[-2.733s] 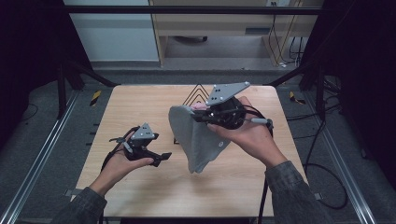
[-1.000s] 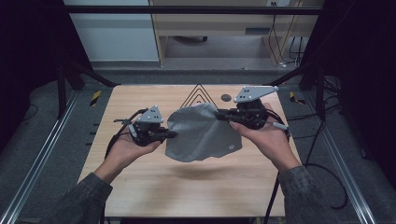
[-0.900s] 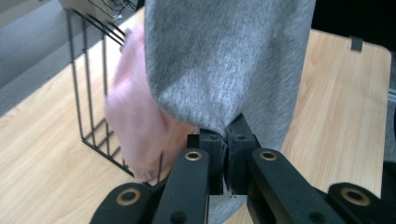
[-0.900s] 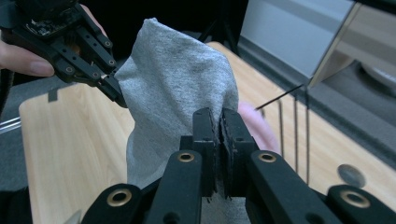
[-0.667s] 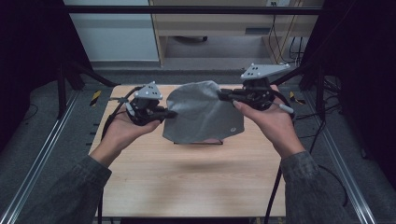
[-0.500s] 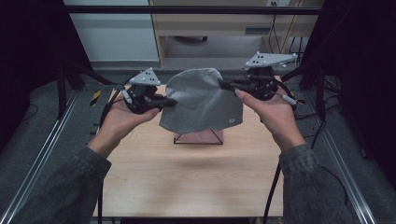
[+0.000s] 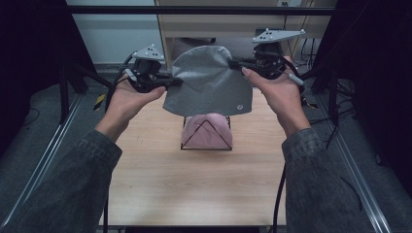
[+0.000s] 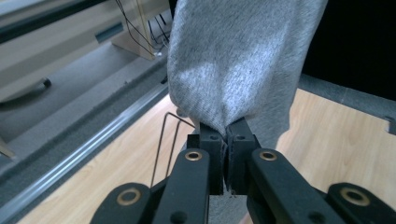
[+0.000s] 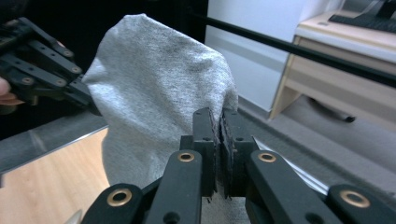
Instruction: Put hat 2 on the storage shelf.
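The grey beanie (image 7: 209, 82) is held in the air above the wire stand (image 7: 206, 136), which sits on the wooden table (image 7: 194, 189) and already carries a pink beanie (image 7: 206, 130). The left gripper (image 7: 170, 83) is clenched on the grey beanie's edge on one side; in the left gripper view the fabric (image 8: 233, 65) is pinched between its closed jaws. The right gripper (image 7: 235, 63) is clenched on the opposite edge, with the fabric (image 9: 159, 93) caught between its jaws in the right gripper view. Gripping two opposing points of the rim appears intended to spread the opening and let the crown hang free, so the beanie can be lowered over the stand. The grey beanie hangs directly over the pink beanie without touching it. Judged step: alignment above the stand prior to lowering. Risk: the rim may collapse if either grip slips
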`<state>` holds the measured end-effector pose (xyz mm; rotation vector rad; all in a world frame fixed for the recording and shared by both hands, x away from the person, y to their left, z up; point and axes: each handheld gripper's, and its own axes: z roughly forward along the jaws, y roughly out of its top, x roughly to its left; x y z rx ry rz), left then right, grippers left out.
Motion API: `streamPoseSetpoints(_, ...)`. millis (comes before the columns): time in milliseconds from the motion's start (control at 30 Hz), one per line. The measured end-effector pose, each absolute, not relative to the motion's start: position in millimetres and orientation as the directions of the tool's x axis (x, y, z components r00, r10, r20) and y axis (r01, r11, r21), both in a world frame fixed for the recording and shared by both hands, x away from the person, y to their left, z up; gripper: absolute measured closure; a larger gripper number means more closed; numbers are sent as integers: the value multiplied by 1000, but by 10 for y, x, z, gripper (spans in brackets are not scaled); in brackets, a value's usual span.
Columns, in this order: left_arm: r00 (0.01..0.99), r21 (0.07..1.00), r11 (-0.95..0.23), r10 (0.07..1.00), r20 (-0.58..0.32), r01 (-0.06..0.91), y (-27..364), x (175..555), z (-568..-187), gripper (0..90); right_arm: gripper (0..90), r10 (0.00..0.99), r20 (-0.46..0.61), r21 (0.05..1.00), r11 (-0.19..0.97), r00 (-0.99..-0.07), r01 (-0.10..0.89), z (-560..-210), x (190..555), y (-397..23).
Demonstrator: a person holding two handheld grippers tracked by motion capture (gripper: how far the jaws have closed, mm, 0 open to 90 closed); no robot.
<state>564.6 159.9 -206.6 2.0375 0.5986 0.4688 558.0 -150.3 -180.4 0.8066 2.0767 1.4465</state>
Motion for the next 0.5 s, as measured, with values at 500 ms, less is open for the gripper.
streamPoseSetpoints(500,755,903,-391,642,130,177,1470,5963,-2141,878,863,752,-57,961,219,-657,168,-1910,5856,-1576)
